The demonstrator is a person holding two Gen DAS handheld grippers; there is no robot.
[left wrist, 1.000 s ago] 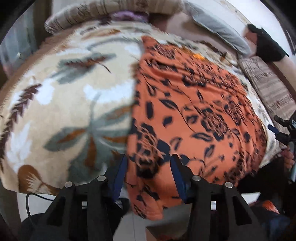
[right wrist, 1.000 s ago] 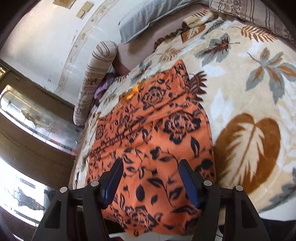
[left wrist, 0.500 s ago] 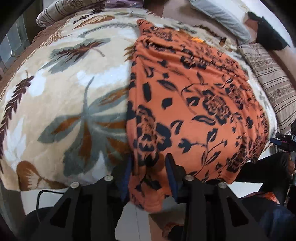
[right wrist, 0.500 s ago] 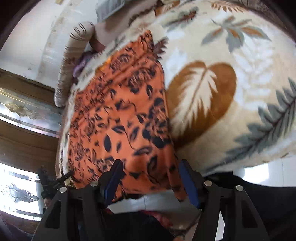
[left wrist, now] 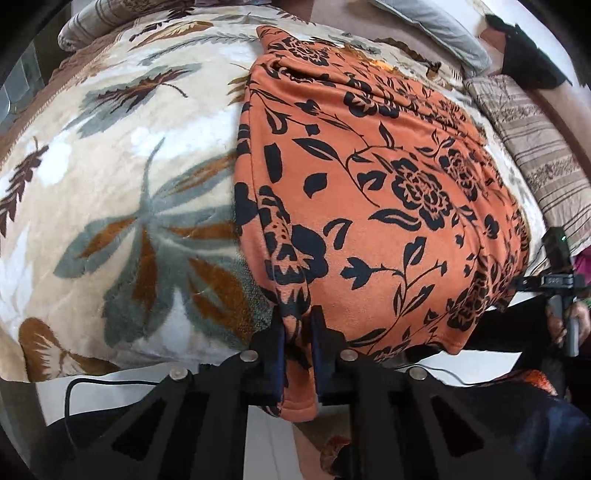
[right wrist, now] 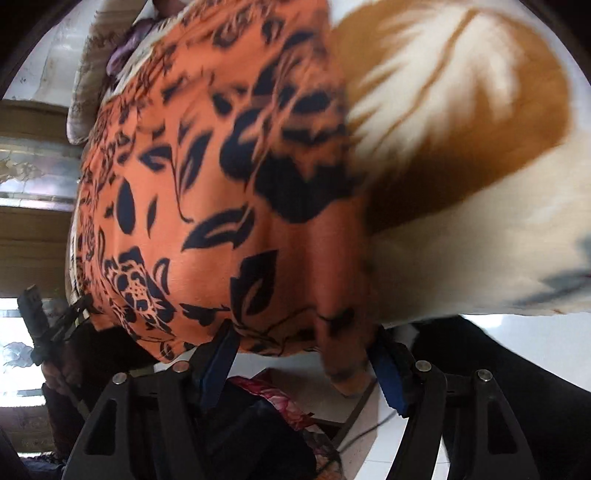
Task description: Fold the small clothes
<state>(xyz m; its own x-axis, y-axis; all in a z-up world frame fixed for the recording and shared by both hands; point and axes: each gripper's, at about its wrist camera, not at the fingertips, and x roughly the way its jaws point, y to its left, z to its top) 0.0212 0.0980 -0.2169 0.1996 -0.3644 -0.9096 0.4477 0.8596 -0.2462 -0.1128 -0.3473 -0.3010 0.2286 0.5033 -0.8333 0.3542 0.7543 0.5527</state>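
An orange garment with a black flower print (left wrist: 369,192) lies spread on a bed, its near edge hanging over the side. My left gripper (left wrist: 298,354) is shut on the garment's near left corner, cloth pinched between its blue pads. In the right wrist view the same garment (right wrist: 207,206) fills the left half, blurred. My right gripper (right wrist: 303,365) is open, its jaws wide apart, with the garment's near right hem hanging between them. The right gripper also shows in the left wrist view (left wrist: 557,284) at the garment's far corner.
The bed is covered by a cream blanket with leaf patterns (left wrist: 122,192), also in the right wrist view (right wrist: 461,166). Striped pillows (left wrist: 535,155) and a grey pillow (left wrist: 436,29) lie at the far side. White floor lies below the bed edge (right wrist: 535,339).
My left gripper moved onto the garment's corner and closed on it. My right gripper dropped to the garment's near hem at the bed edge and stayed open.
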